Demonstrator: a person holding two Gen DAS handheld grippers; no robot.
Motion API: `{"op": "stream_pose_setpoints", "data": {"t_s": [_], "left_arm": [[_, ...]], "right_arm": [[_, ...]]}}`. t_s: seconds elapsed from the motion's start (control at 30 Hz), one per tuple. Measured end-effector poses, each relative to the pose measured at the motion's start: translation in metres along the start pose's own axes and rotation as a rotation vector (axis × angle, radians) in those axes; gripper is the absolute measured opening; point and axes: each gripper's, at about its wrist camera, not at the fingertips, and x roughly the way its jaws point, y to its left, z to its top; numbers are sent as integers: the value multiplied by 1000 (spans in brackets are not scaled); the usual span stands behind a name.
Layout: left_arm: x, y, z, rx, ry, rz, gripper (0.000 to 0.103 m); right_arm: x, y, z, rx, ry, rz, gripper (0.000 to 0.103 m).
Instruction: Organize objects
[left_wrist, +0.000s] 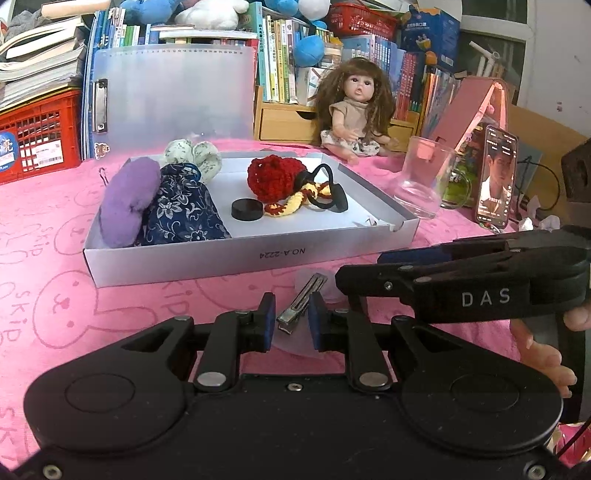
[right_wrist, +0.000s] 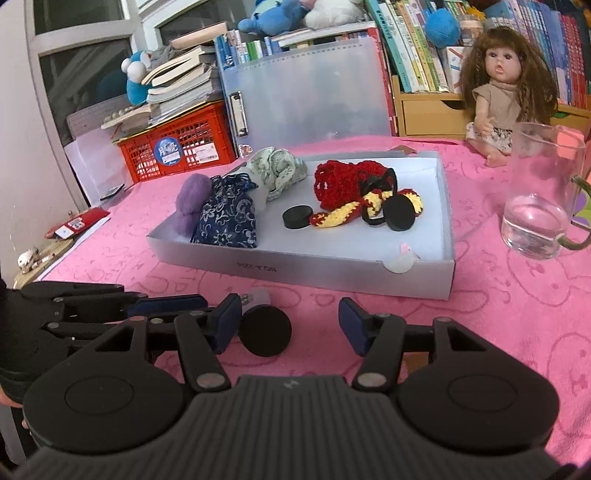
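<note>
A shallow white box on the pink cloth holds a purple pouch, a blue floral pouch, a green-white pouch, a red crochet piece and black discs. A silver hair clip lies on the cloth between the fingers of my left gripper, which is open around it without touching. My right gripper is open; a black disc lies between its fingers, near the left one. The right gripper also shows in the left wrist view.
A clear glass pitcher stands right of the box. A doll sits behind it, next to a phone. A red crate, a clipboard and shelves of books line the back.
</note>
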Motion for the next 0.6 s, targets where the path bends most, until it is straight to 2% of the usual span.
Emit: {"op": "stream_pose_setpoints", "data": {"t_s": [0.4,0.6], "left_arm": [[6,-1,-1,1,19,-46,20],[9,-2,-3,-9,17,-43,21]], "right_arm": [[-6,0,-3,-14,-3,35,62],[-10,-5,-4,3,-9,48,62]]}}
